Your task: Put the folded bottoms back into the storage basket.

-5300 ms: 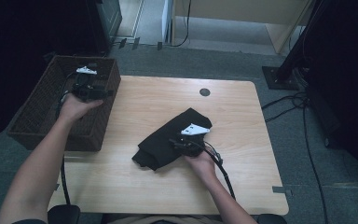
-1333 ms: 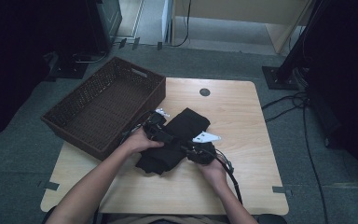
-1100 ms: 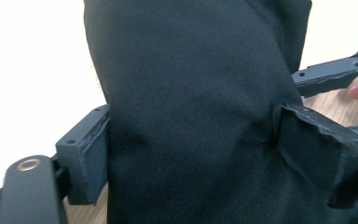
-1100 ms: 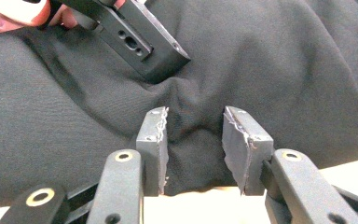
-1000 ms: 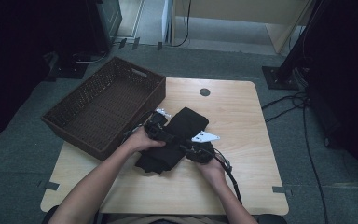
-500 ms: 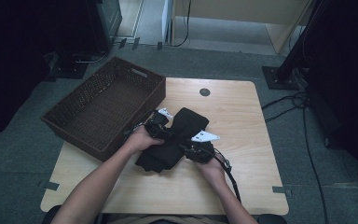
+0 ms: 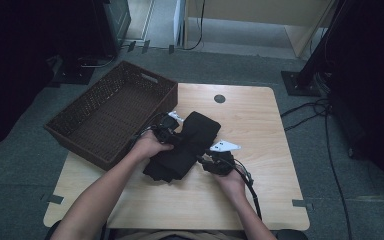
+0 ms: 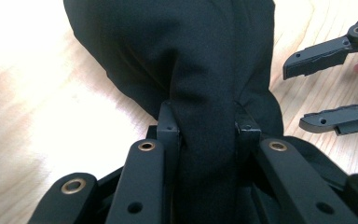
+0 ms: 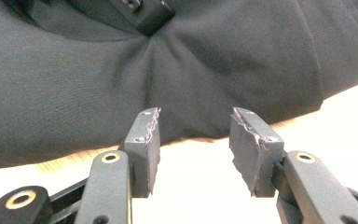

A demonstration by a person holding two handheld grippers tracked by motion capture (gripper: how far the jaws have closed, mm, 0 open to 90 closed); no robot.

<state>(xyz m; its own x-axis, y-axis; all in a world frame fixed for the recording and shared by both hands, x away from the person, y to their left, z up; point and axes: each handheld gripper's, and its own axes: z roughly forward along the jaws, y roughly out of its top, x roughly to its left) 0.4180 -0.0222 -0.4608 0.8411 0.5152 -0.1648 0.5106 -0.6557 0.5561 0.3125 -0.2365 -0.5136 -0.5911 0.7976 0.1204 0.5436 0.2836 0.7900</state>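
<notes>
Since the earliest frame: basket (image 7: 111, 116) shifted from the far-left edge to about 10 o'clock of the table (image 7: 260, 130); left hand (image 7: 147, 146) out of the basket and over to the cloth (image 7: 185, 145). Within the last second, left jaws closing, with cloth between them; right jaws opening a little, with nothing between them.

From left to right now. At 10 o'clock, brown woven basket, nothing seen inside, partly over the table edge. Just right of it, left gripper (image 8: 207, 133) clenched on a thick bunch of black cloth, pads pressing from both sides in the left gripper view. At the centre, the cloth itself: black, matte, folded into a long bundle running from 7 to 1 o'clock, soft creases pulling toward the pinched point, lying on the wood. At 5 o'clock of the cloth, right gripper (image 9: 193, 144) released, jaws apart, pointing at the near edge of the cloth, not touching it; pads worn and rough.

Step in hand, as a judgement: taking hold of the bundle with both grippers, left side already done. Next move probably calls for the right jaws to go forward onto the edge and close on enough layers, then to lift both sides together toward the basket, so that the fold does not open.
</notes>
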